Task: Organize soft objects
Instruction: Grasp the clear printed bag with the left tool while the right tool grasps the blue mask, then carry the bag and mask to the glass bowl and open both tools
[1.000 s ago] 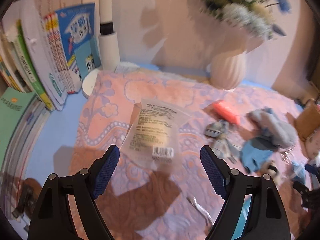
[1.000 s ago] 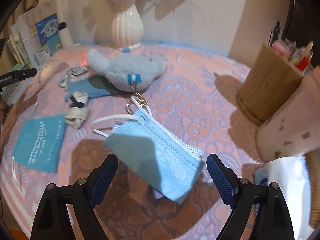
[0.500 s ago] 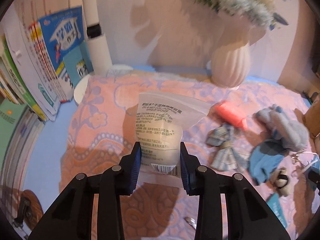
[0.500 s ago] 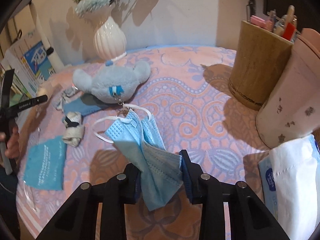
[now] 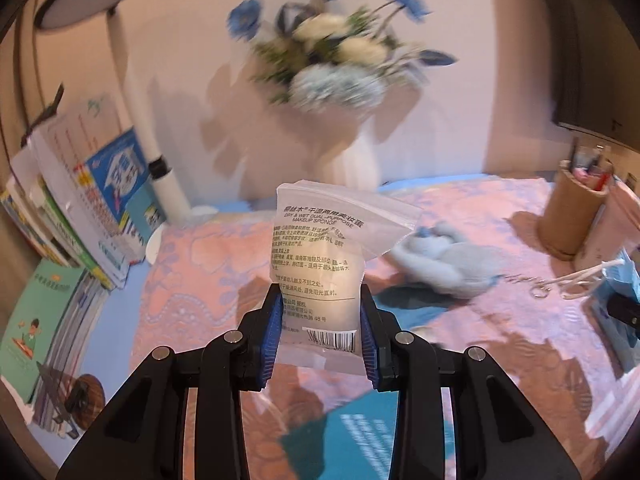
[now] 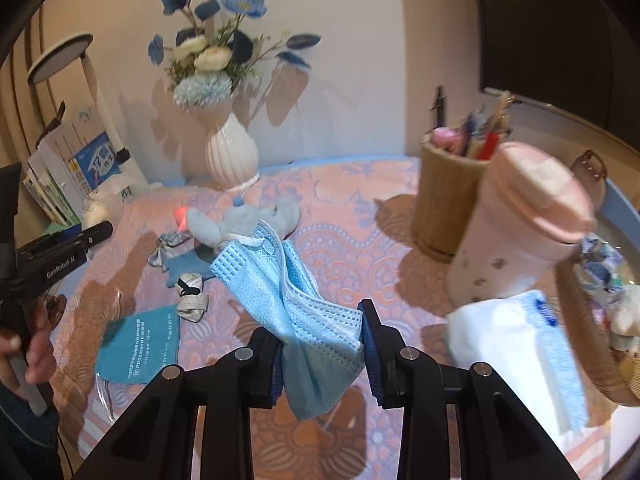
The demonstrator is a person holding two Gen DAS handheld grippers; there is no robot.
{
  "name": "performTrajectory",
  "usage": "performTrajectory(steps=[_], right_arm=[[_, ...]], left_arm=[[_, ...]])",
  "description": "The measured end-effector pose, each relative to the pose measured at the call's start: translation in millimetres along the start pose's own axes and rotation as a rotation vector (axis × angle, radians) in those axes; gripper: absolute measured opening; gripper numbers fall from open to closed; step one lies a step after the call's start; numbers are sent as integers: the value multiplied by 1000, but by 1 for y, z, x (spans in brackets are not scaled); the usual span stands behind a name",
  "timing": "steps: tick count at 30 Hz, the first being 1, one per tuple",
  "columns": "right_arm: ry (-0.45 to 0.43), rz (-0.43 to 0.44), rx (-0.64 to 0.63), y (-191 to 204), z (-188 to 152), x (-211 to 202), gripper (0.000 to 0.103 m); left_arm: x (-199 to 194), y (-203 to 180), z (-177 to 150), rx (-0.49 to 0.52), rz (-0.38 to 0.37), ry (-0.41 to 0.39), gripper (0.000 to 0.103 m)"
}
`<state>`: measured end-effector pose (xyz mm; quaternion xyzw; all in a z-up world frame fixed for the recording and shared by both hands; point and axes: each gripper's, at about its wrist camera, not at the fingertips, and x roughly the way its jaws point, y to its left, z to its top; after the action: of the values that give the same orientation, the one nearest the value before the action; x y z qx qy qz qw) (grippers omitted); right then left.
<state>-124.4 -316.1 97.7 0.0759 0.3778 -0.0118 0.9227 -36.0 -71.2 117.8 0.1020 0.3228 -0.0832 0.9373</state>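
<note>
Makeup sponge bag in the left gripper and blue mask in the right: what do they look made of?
Makeup sponge bag: thin clear plastic film, glossy; print and a pale sponge show through. Blue mask: soft matte nonwoven fabric, probably; pleated, dimpled edge, drooping limply.

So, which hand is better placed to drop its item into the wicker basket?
Right, probably. The right gripper holds the blue face mask, and the wicker basket sits just beside it. The left gripper holds the sponge bag farther away.
</note>
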Motion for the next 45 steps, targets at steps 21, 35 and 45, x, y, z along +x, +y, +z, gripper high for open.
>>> performTrajectory(steps=[21,35,45], right_arm=[[-219,-64,174,-101,-6,-116,32],[-301,-205,502,-246,-6,-157,32],[-195,-202,660,-307,-9,-122,33]], left_arm=[[-75,-128,41,149,-217,-140,32],[-91,-298,86,365,-639,-104,32],[-50,-396,75,431,-762,43,34]])
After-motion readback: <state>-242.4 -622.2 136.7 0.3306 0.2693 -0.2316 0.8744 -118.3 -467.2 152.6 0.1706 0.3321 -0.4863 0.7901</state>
